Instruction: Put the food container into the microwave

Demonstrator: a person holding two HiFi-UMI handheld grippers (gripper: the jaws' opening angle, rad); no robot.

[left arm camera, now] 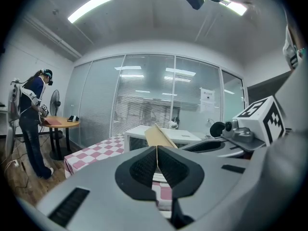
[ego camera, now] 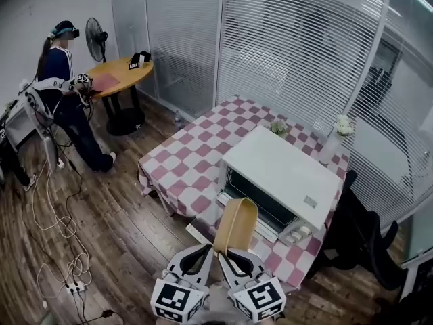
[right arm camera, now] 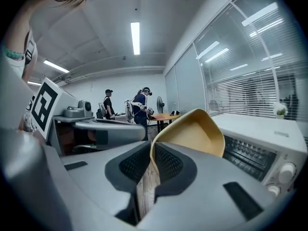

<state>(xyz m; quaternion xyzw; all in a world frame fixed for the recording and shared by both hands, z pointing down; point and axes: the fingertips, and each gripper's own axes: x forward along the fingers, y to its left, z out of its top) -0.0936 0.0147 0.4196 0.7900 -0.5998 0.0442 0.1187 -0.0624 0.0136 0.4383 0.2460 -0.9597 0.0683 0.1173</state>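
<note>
A tan, shallow food container (ego camera: 235,225) hangs in the air in front of the white microwave (ego camera: 281,171), tilted up on edge. Both grippers hold its near rim side by side. My left gripper (ego camera: 211,251) is shut on the rim's left part and my right gripper (ego camera: 231,254) on its right part. In the left gripper view the container (left arm camera: 160,137) shows as a thin edge pinched at the left gripper (left arm camera: 157,165). The right gripper view shows the container's hollow inside (right arm camera: 195,131) rising above the right gripper (right arm camera: 151,165). The microwave's dark front (right arm camera: 250,153) faces me, knobs (right arm camera: 286,170) at its right.
The microwave stands on a pink-checked table (ego camera: 196,161) with a small plant (ego camera: 278,126) and a flower vase (ego camera: 338,131). A dark chair (ego camera: 365,239) is at the right. A person (ego camera: 64,80) works at a round wooden table (ego camera: 125,73). Cables (ego camera: 61,229) lie on the wood floor.
</note>
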